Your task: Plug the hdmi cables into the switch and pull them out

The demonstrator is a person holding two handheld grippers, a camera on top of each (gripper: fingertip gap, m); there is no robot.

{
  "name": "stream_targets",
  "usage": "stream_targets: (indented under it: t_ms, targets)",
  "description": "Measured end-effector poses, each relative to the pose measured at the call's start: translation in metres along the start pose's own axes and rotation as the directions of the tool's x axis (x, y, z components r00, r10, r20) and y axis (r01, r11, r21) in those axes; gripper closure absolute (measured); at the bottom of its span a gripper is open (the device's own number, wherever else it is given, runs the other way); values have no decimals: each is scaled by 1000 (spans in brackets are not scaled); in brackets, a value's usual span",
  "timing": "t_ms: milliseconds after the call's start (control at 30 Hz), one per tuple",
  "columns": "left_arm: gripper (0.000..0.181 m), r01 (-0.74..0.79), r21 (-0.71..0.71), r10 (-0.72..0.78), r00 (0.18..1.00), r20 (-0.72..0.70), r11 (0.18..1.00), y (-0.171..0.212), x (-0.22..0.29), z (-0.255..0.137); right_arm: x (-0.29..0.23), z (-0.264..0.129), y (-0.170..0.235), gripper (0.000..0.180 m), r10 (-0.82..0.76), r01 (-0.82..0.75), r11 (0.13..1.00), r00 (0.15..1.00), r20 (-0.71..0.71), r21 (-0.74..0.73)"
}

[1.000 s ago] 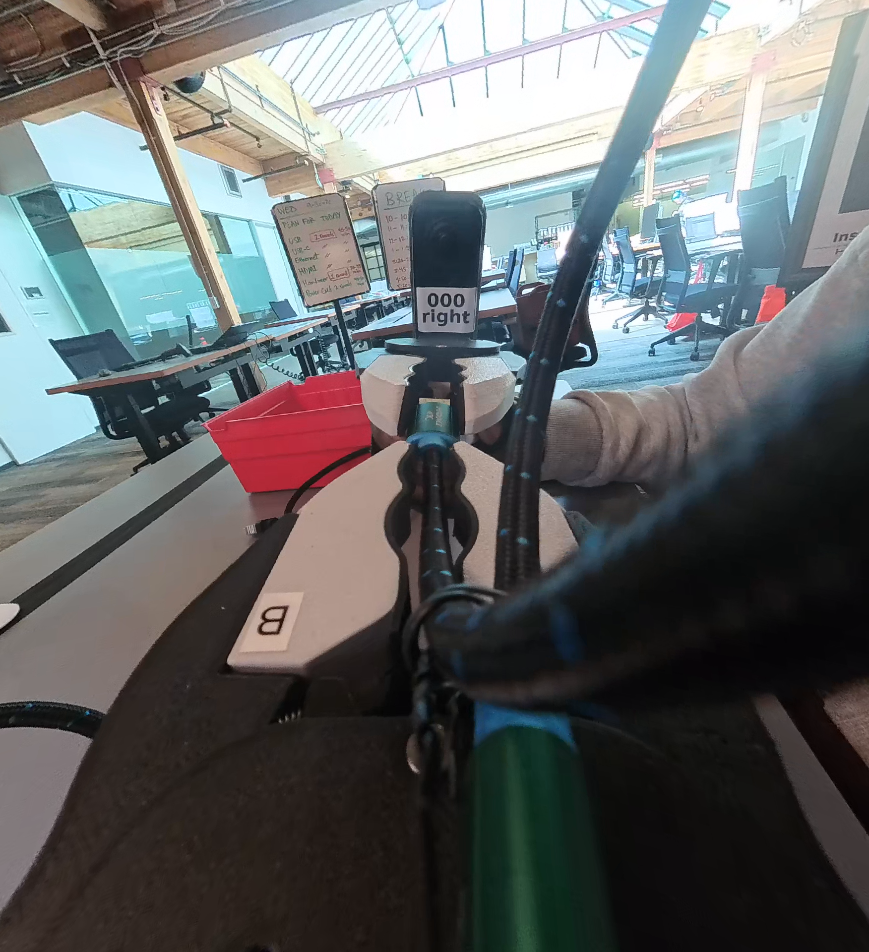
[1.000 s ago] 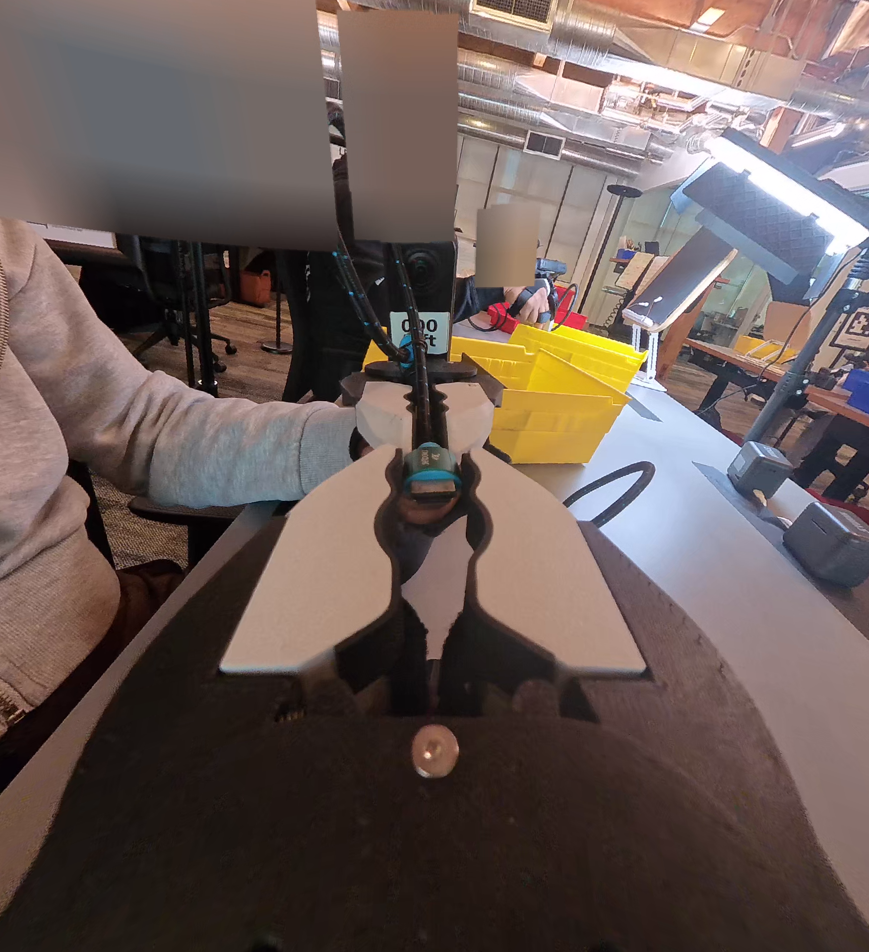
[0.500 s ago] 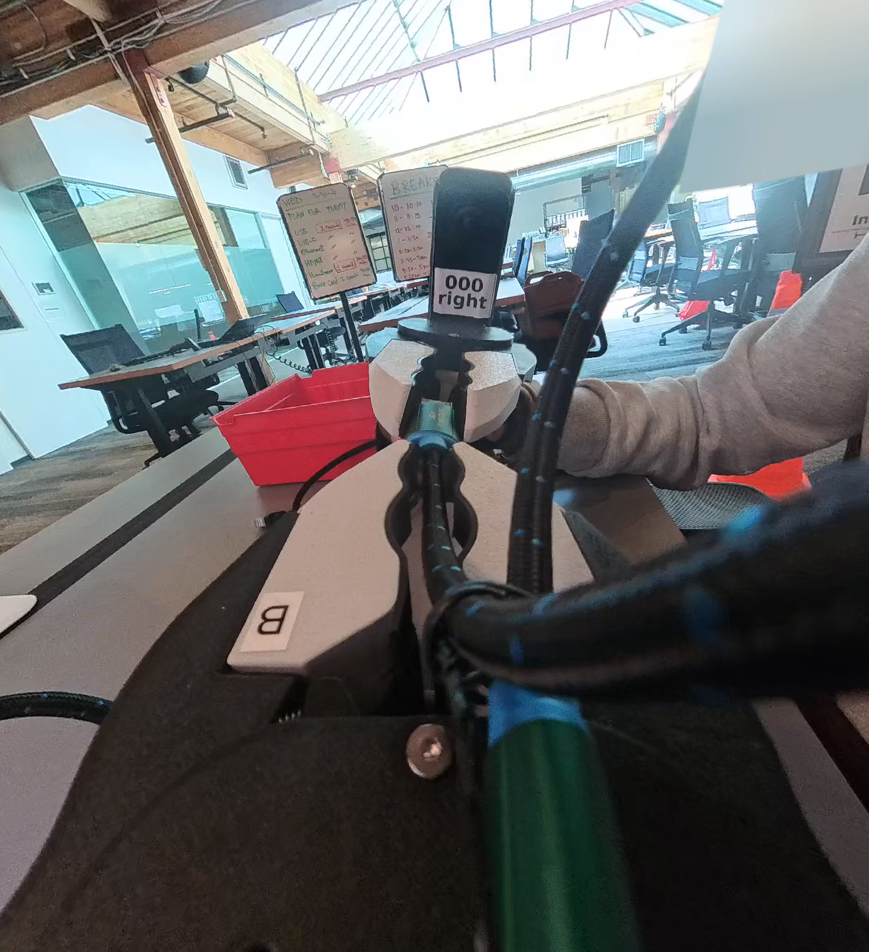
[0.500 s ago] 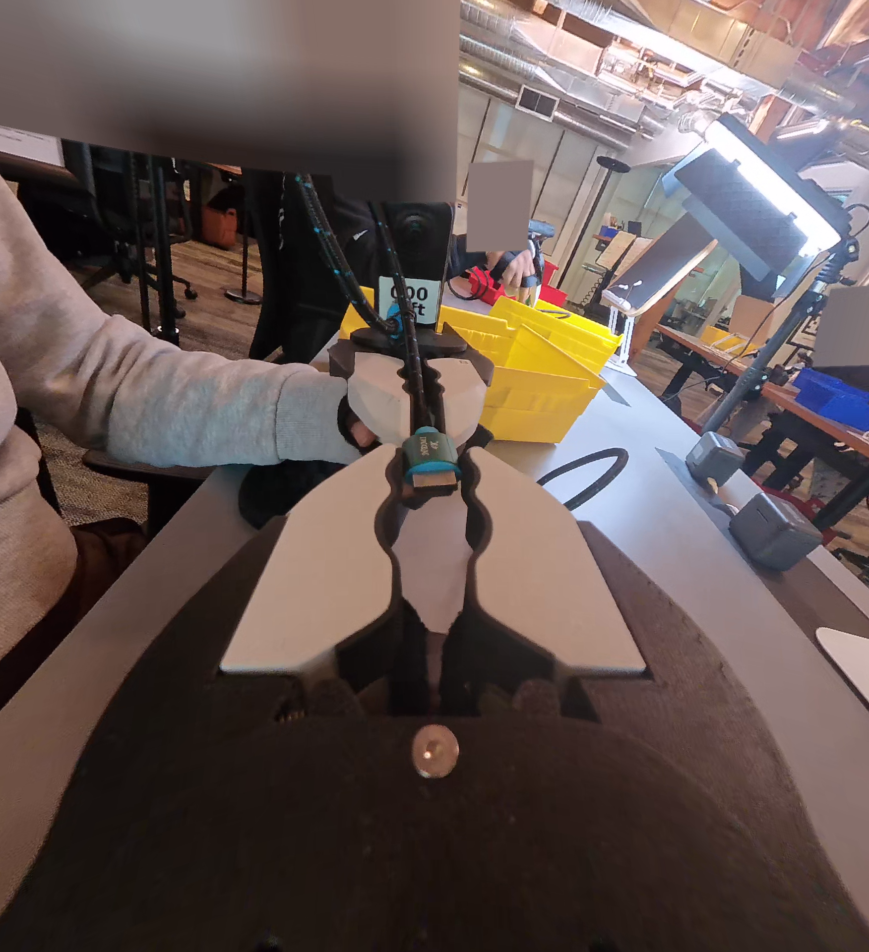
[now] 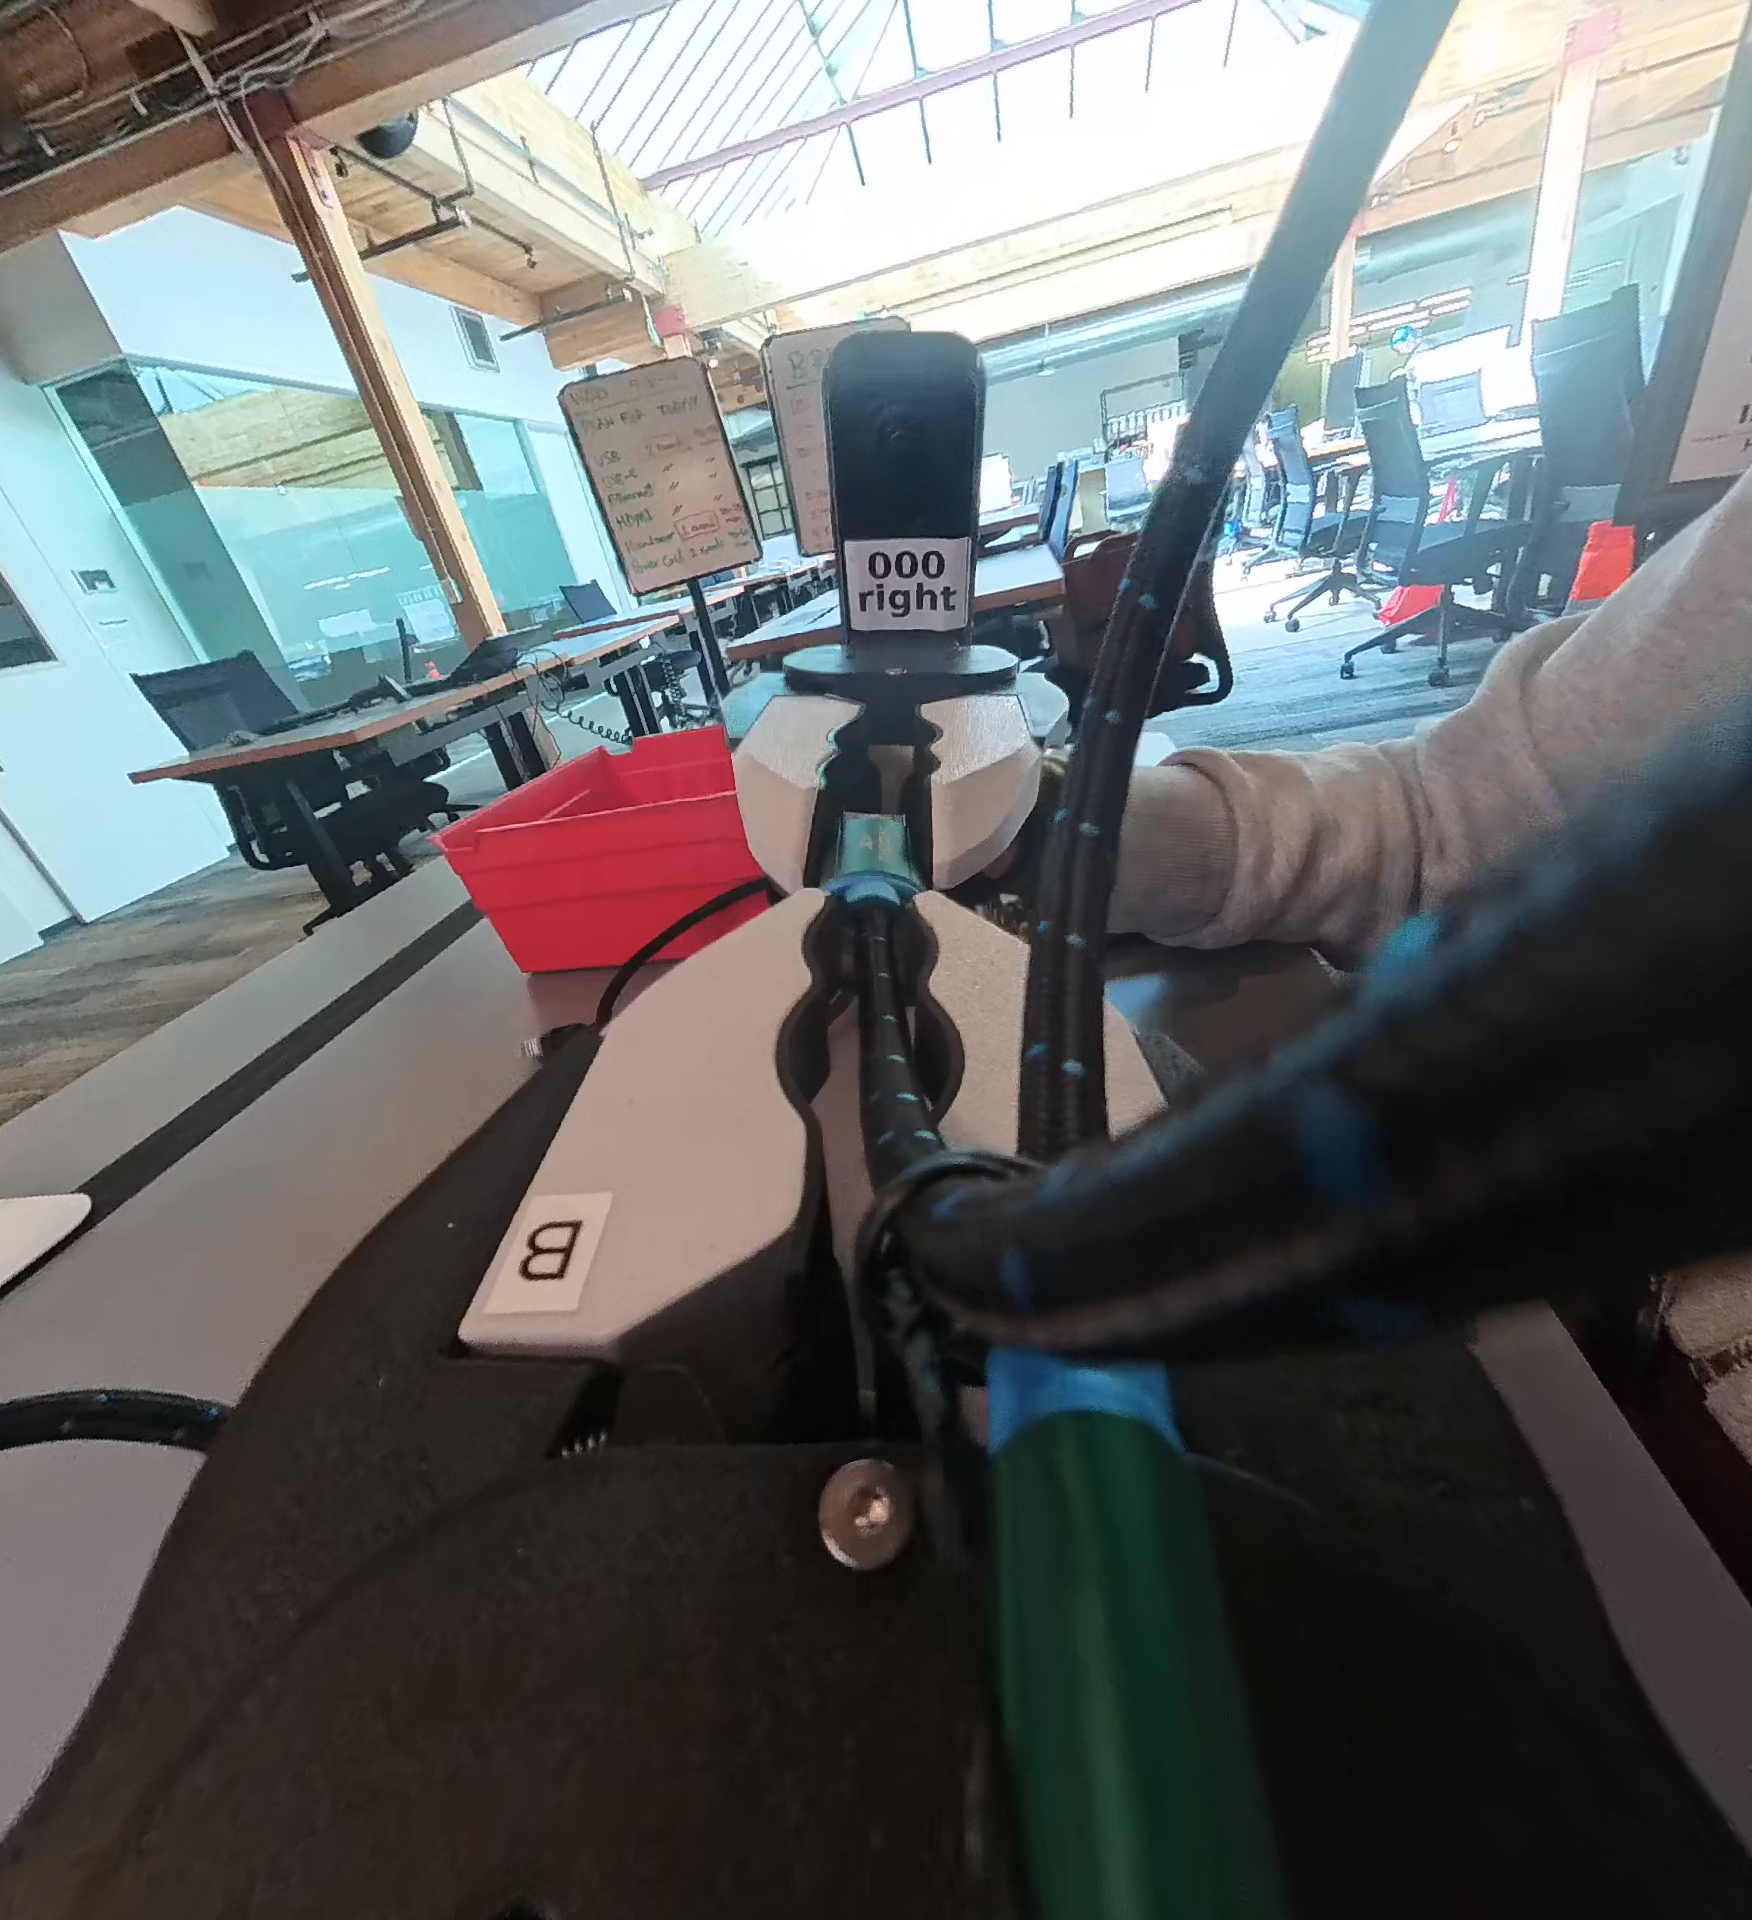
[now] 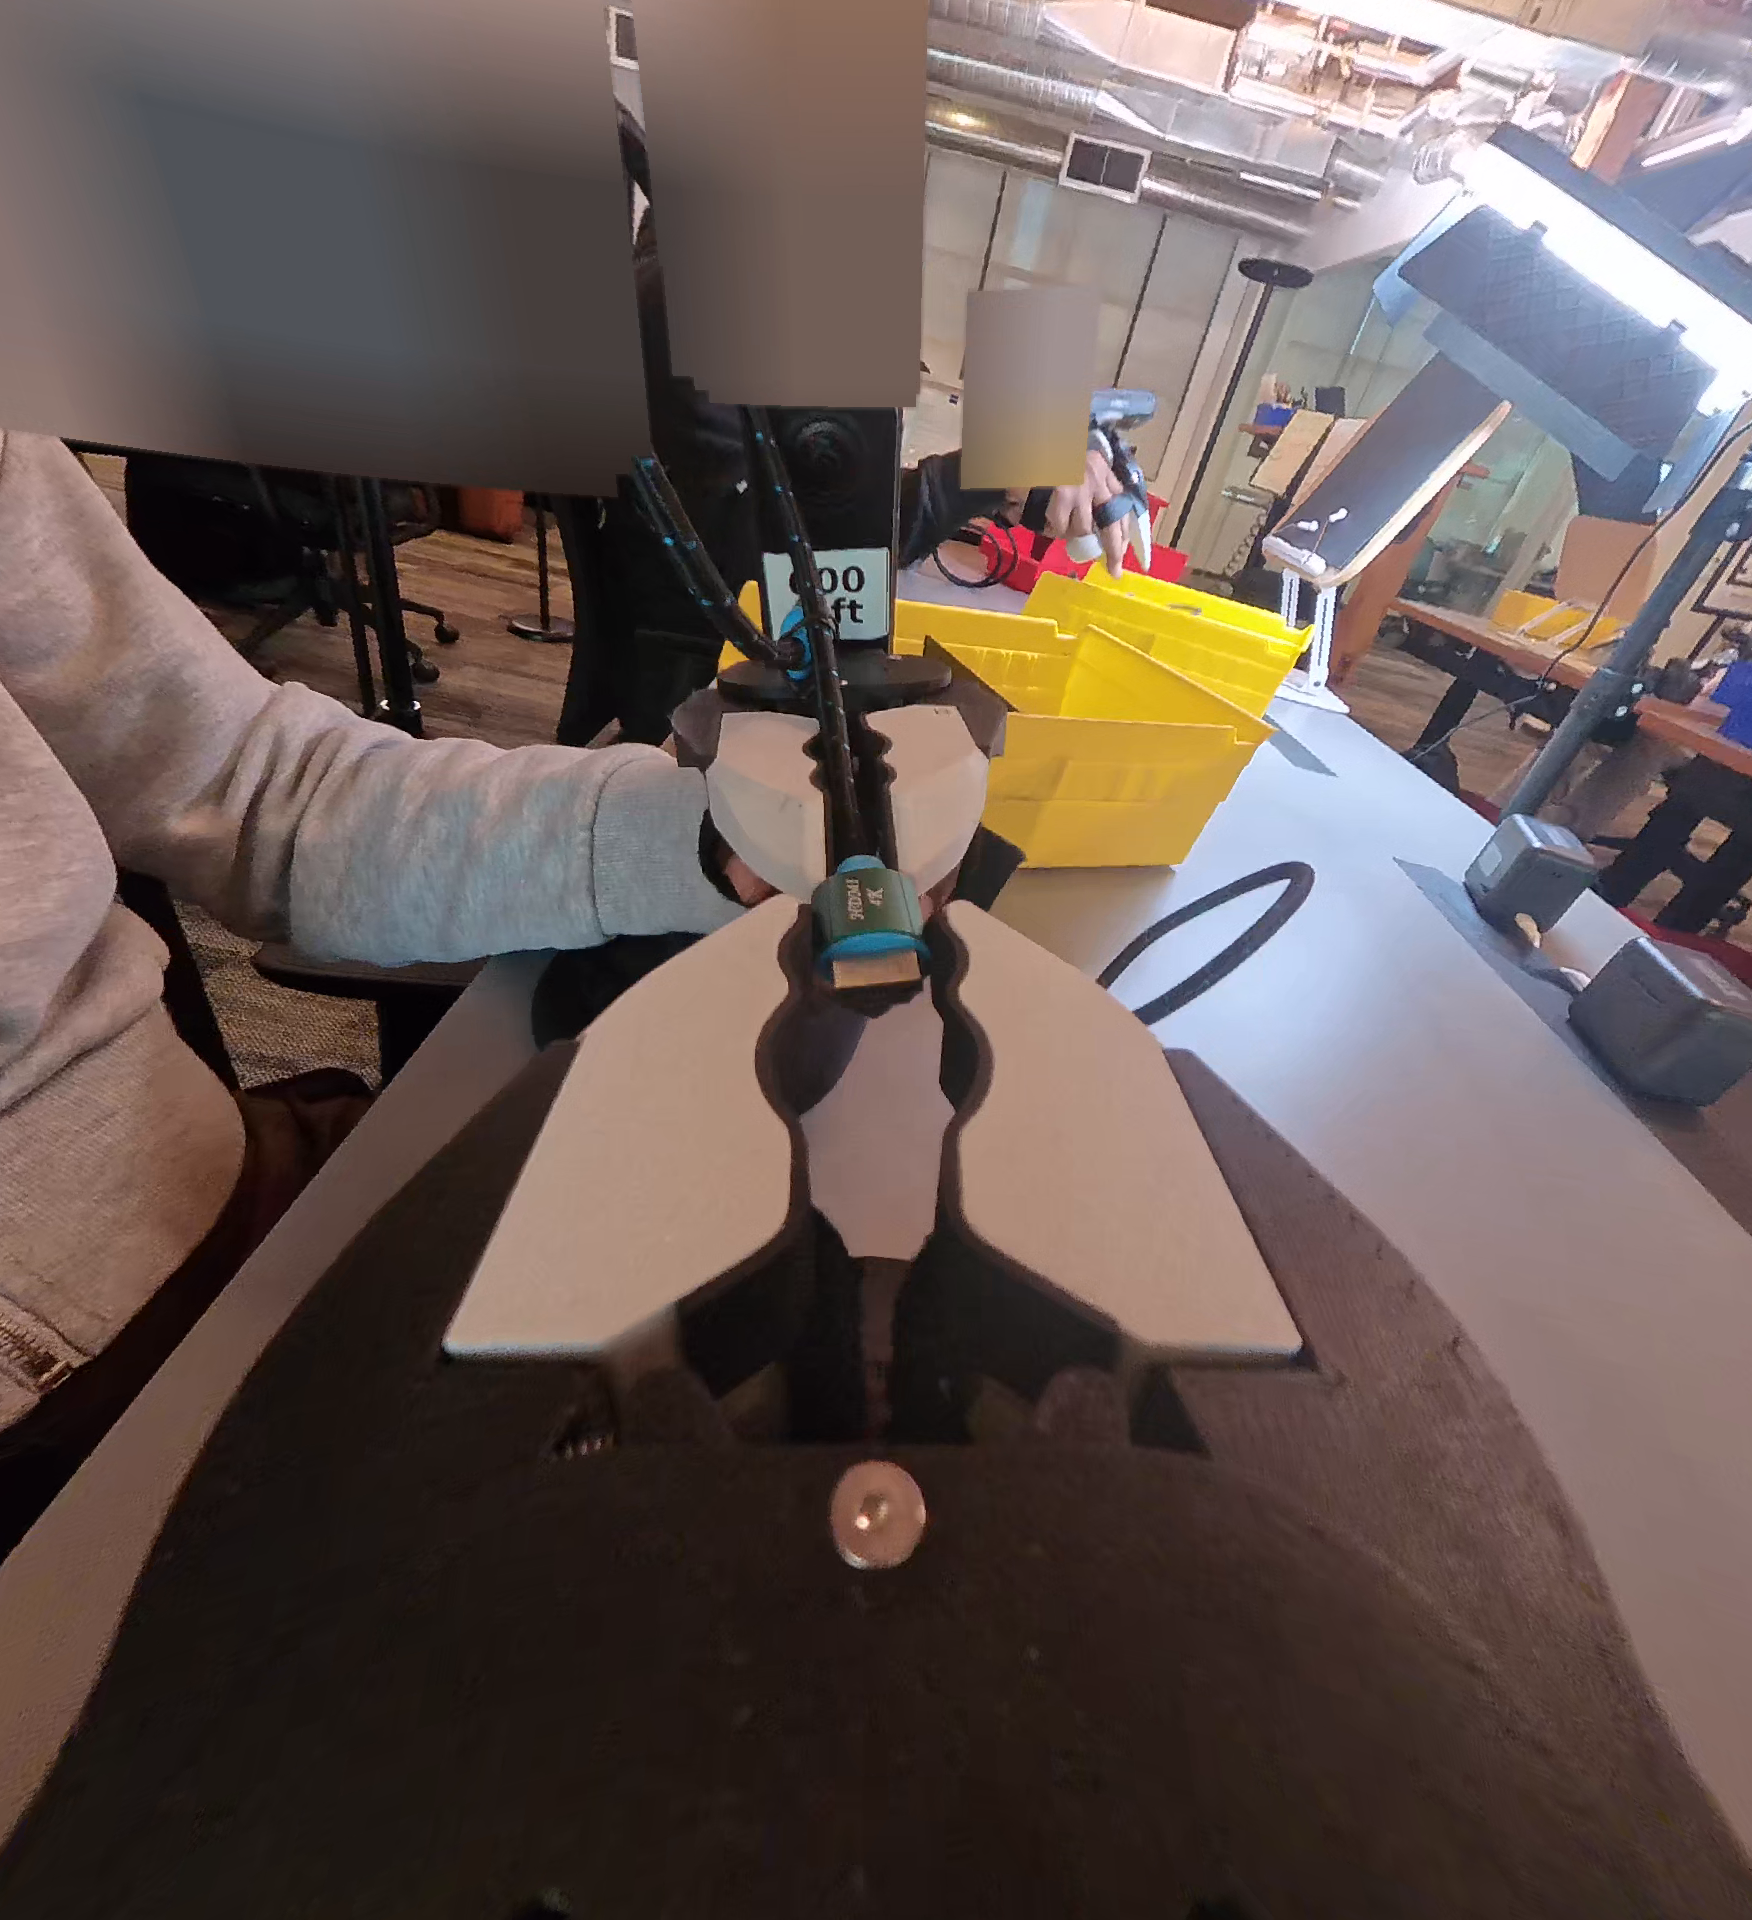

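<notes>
The two grippers face each other, tip to tip, above the grey table [image 6: 1371, 1091]. A black braided HDMI cable [image 5: 887, 1049] runs down the channel between my left gripper's [image 5: 867, 909] fingers, which are shut on it just behind its green plug [image 5: 872, 847]. In the right wrist view the plug [image 6: 867, 920] sits between the tips of my right gripper [image 6: 870, 935], which grips it, metal end toward the camera. A second green plug [image 5: 1111, 1558] and thick cable loops lie across the left gripper's body. No switch is in view.
A red bin [image 5: 623, 852] stands behind the grippers in the left wrist view and yellow bins [image 6: 1111, 748] in the right wrist view. Two small grey boxes [image 6: 1682, 1029] and a black cable loop [image 6: 1215, 935] lie on the table. A person's grey sleeve [image 6: 384, 821] reaches in.
Both grippers have swayed a little together, still joined at the plug. The plug now tilts to show its top face. The cable loop near the left camera has shifted.
</notes>
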State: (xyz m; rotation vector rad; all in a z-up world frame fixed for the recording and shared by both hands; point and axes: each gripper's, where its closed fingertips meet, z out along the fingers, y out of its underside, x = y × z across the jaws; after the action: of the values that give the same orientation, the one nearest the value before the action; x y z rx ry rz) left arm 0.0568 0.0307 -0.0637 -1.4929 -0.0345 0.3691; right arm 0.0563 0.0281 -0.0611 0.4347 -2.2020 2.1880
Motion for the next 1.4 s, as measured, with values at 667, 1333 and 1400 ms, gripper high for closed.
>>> stream_targets:
  t_ms: [667,1333,1400]
  targets:
    - [170,106,-221,-100,994,36,970,36,-18,-23,34,-8,160,130,129,-164,699,986,-103,-696]
    - [170,97,-338,-103,995,0,936,53,-14,-48,20,-28,85,143,-50,57,909,998,28,-413]
    - [170,78,-360,-76,997,22,930,57,-17,-48,20,-29,86,143,-57,61,907,998,22,-416]
